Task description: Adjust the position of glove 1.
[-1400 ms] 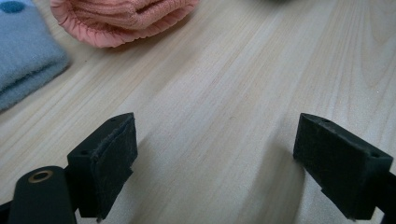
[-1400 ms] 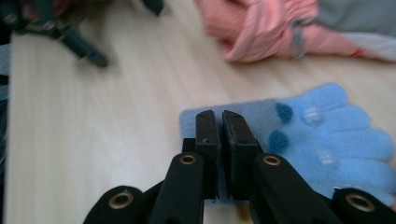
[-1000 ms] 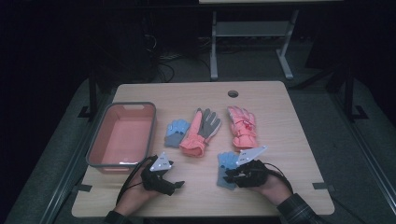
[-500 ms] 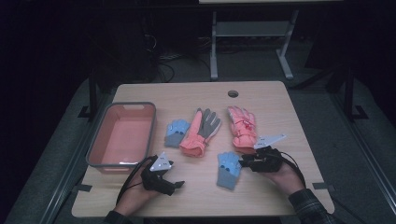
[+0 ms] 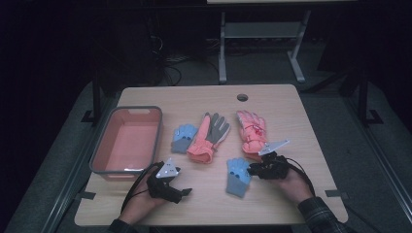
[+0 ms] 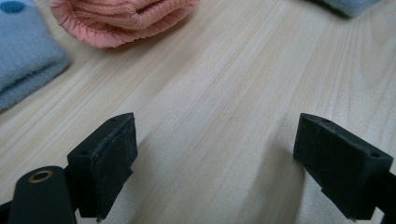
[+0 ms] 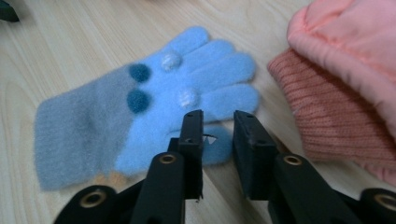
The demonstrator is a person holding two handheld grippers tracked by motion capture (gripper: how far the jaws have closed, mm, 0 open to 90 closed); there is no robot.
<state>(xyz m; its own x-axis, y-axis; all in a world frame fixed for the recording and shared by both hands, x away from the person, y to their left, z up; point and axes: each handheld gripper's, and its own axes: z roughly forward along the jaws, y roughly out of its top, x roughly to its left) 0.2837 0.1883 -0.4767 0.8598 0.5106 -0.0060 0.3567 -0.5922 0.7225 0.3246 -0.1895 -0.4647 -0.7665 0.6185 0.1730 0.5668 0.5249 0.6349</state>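
Two small blue gloves lie on the wooden table (image 5: 291, 104): one (image 5: 183, 138) beside the bin, one (image 5: 238, 175) near the front. The near one (image 7: 154, 100) has pale and dark dots. Between them lies a pink and grey glove (image 5: 210, 136), and a pink glove (image 5: 251, 130) lies to the right. My right gripper (image 5: 252, 169) sits just right of the near blue glove, at its thumb, jaws a narrow gap apart with nothing held (image 7: 218, 133). My left gripper (image 5: 185, 192) rests near the front edge, jaws wide open over bare wood (image 6: 215, 154).
A pink bin with a grey rim (image 5: 104, 141) stands at the table's left. A round cable hole (image 5: 242, 97) is at the back. The pink knit cuff (image 7: 327, 116) lies close to the right jaw. Dark floor and a shelf frame lie beyond the table.
My right gripper has drawn back to the right, off the near blue glove, which stays flat on the table. The left gripper has not moved.
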